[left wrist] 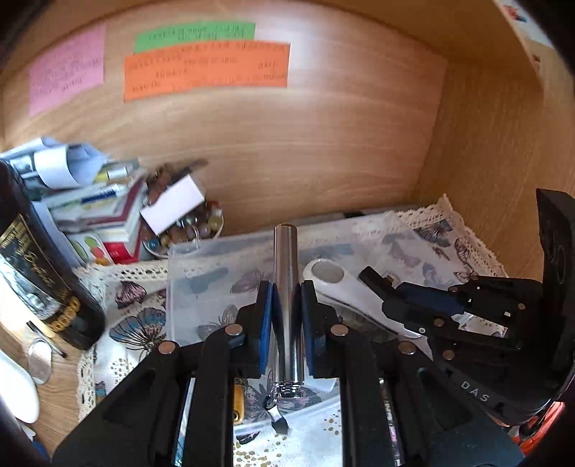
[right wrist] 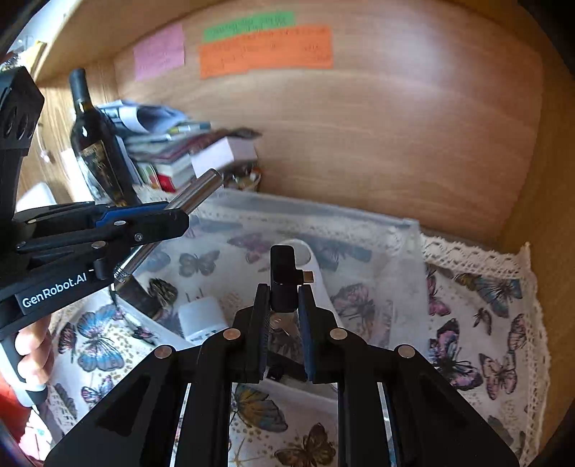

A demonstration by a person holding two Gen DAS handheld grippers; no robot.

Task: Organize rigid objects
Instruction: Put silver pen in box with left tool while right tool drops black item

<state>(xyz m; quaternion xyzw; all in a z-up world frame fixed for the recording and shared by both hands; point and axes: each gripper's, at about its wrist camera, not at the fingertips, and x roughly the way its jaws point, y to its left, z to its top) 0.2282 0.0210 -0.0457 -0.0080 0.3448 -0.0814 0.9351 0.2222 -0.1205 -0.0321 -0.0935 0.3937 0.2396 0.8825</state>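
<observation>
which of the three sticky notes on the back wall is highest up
The green note. It sits topmost, just above the wide orange note, whose top edge overlaps it. The pink note is apart, further left and lower.

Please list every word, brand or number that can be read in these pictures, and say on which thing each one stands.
"GenRobot.AI": on the side of the left gripper, seen from the right wrist.
"DAS": on the body of the right gripper, seen from the left wrist; it may be cut off.
Pink note, green note, orange note: handwriting, too blurred to read.
Wine bottle: gold label, too blurred to read.
</observation>
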